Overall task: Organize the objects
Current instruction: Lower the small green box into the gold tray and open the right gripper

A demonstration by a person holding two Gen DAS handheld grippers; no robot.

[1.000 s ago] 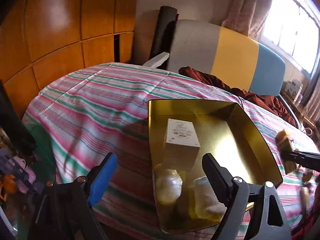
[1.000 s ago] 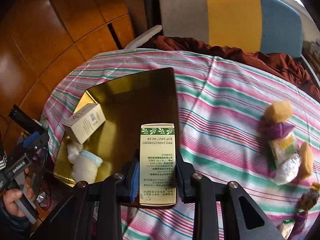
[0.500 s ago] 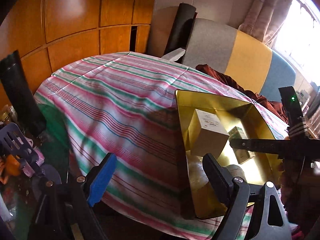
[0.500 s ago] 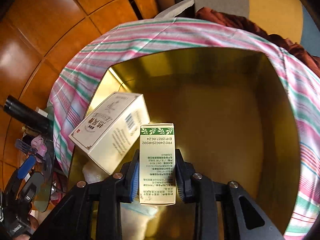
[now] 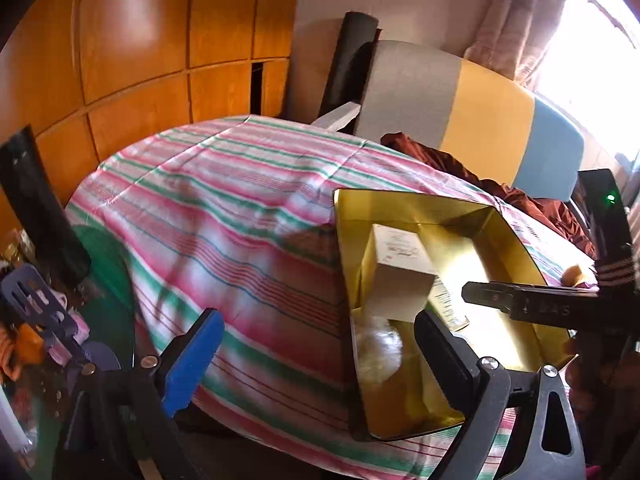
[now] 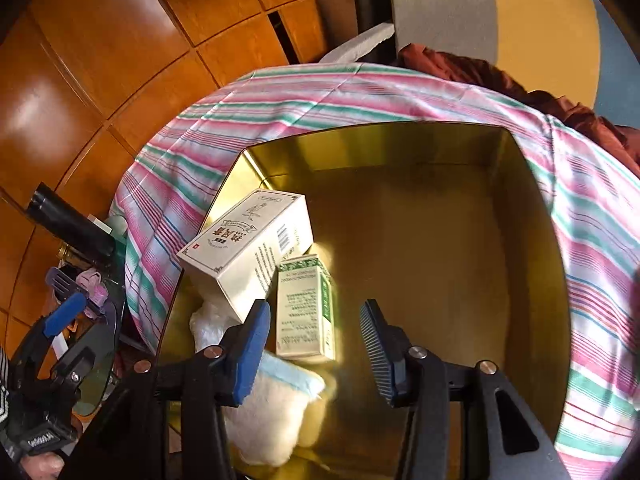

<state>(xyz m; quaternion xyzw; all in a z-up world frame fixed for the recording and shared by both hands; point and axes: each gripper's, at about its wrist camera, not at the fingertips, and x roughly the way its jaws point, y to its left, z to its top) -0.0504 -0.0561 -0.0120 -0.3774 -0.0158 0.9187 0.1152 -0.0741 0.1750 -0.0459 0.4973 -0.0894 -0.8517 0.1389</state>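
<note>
A gold tray (image 6: 452, 248) sits on the striped cloth, also in the left wrist view (image 5: 516, 248). In it a large white box (image 6: 248, 256) leans, a small green-print box (image 6: 306, 312) lies beside it, and white wrapped bundles (image 6: 276, 408) lie at the near end. My right gripper (image 6: 316, 344) is open above the tray, the small box just ahead between its fingers and free of them. My left gripper (image 5: 320, 364) is open and empty over the table's near left edge, left of the tray. The right gripper's finger (image 5: 516, 304) reaches over the tray.
The round table has a pink, green and white striped cloth (image 5: 240, 216). A grey, yellow and blue chair back (image 5: 472, 116) with a red-brown cloth (image 5: 440, 160) stands behind. Wooden panels (image 5: 132, 52) fill the left. A cluttered side surface (image 5: 36, 320) lies lower left.
My right gripper carried the small green-print box over the tray, opened and let it go; it now lies beside the large white box. My left gripper shifted left, still open.
</note>
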